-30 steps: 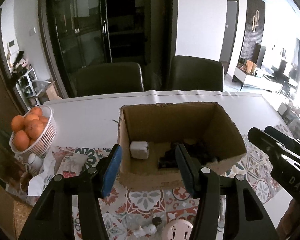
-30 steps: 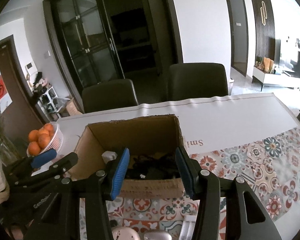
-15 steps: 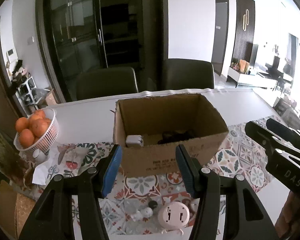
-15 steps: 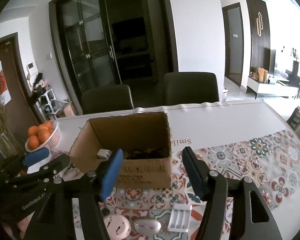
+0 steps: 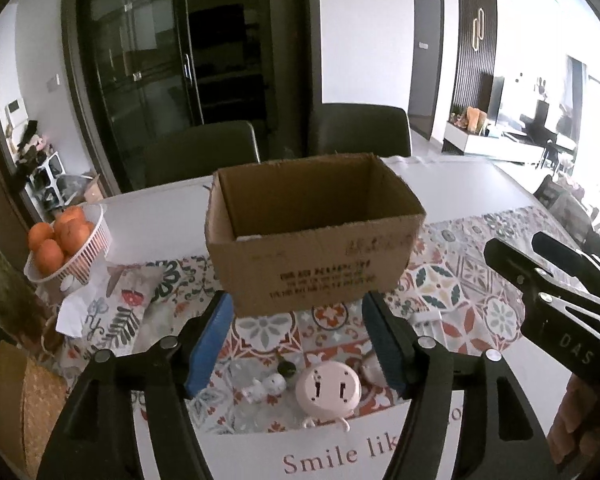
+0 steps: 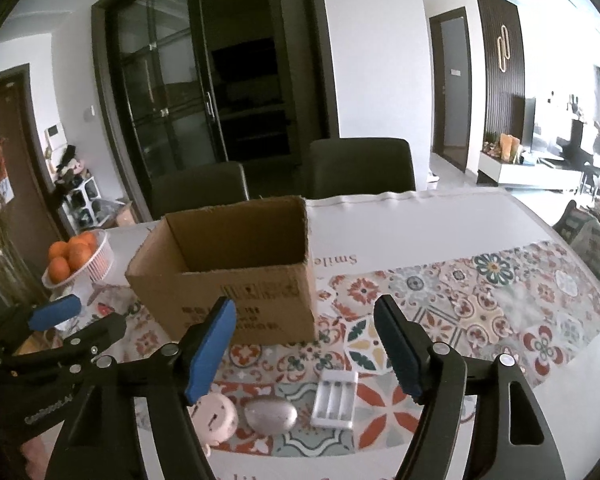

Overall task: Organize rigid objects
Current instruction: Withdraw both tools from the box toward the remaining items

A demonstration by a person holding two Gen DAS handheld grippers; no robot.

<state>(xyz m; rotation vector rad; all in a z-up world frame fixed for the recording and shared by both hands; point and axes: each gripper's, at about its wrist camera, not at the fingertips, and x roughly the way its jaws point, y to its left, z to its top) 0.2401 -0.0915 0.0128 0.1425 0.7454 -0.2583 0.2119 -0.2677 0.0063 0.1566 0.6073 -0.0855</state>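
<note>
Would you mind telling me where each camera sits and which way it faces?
Left wrist: on the left gripper, looking forward over the table at the box; its open fingers show, with the right gripper at right.
Right wrist: on the right gripper, facing the same box; its open fingers show, the left gripper at left.
Shared: box, oranges, pink round device, chairs.

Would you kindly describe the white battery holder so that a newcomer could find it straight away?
Start at the open cardboard box on the patterned tablecloth. In front of it, near the table's edge, three small things lie in a row. The battery holder is the rightmost: a flat white rectangle with three parallel slots, unlike the silvery oval and round pink piece beside it.
</note>
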